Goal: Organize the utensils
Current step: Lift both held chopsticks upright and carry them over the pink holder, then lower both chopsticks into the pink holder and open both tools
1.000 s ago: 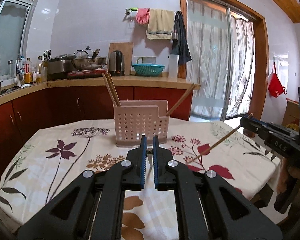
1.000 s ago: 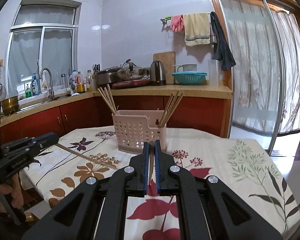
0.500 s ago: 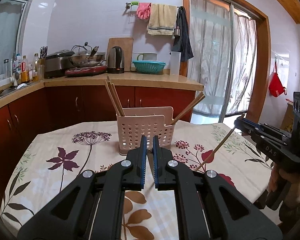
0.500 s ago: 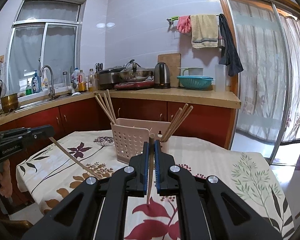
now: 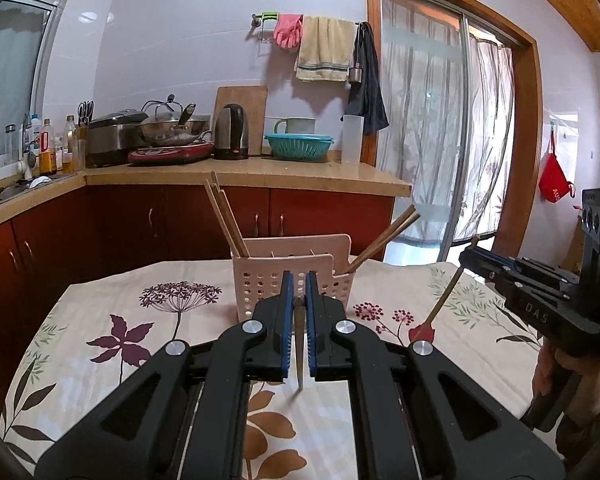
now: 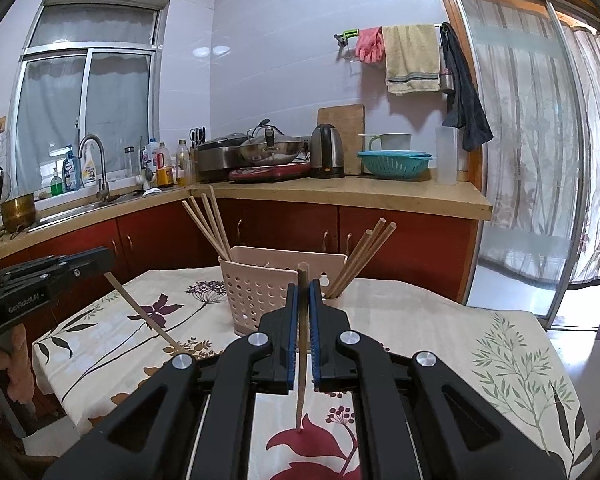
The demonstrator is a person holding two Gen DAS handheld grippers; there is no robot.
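Observation:
A pink perforated utensil holder [image 5: 296,276] stands on the table, also in the right wrist view [image 6: 260,284]. Wooden chopsticks [image 5: 226,216] lean out of its left side and more chopsticks [image 5: 388,236] out of its right. My left gripper [image 5: 297,292] is shut on a chopstick [image 5: 299,352] that hangs point down above the cloth. My right gripper [image 6: 304,300] is shut on another chopstick [image 6: 301,360], also point down. Each gripper shows in the other's view, left [image 6: 60,272] and right [image 5: 500,268], both short of the holder.
The table carries a floral cloth [image 5: 140,320]. Behind it runs a kitchen counter [image 5: 260,174] with a kettle [image 5: 231,132], pots and a teal colander [image 5: 298,146]. A sink [image 6: 80,204] is at the left, a sliding glass door [image 6: 520,160] at the right.
Both grippers have risen and tilted their chopsticks from slanting on the cloth to nearly upright. Both views have moved closer to the holder.

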